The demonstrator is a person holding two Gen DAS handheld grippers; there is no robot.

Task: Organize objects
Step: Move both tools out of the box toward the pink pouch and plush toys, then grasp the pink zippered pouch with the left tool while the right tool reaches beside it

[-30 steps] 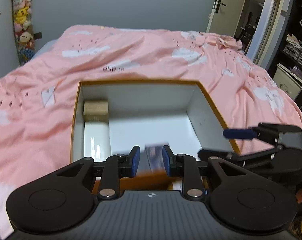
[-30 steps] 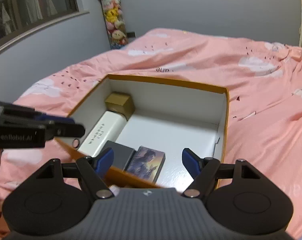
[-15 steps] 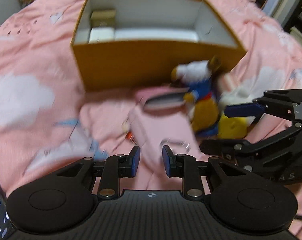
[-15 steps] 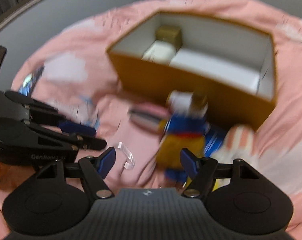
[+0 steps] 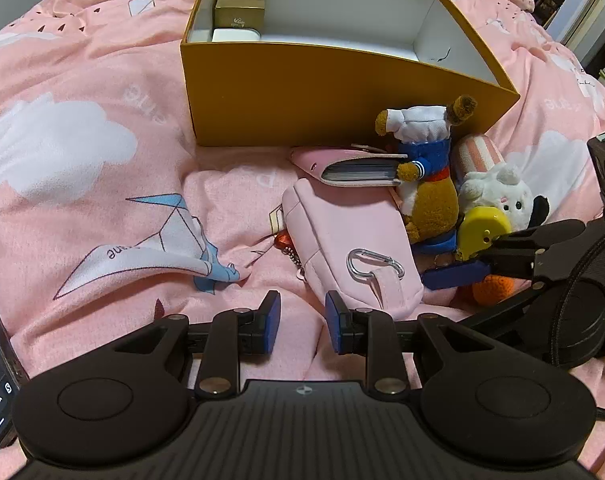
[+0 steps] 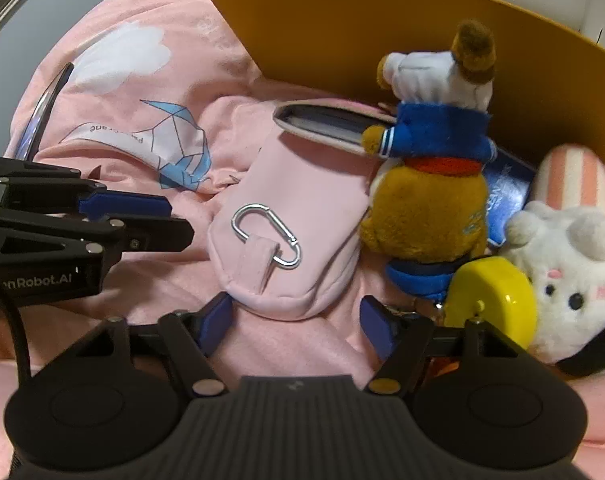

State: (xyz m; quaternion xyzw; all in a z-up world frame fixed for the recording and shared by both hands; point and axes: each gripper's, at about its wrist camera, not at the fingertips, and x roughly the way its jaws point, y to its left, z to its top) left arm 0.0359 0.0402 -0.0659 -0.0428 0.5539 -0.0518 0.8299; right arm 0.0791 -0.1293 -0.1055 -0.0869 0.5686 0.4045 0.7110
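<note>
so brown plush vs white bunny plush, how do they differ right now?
The brown plush wears a blue jacket and white hat; the white bunny plush is bare, with a pink-striped ear. The brown one lies lengthwise with its hat against the yellow box; the bunny faces the right wrist camera. The brown one overlaps the pink wallet; the bunny sits beside the yellow disc. Both lie on the bedspread, outside the box.
</note>
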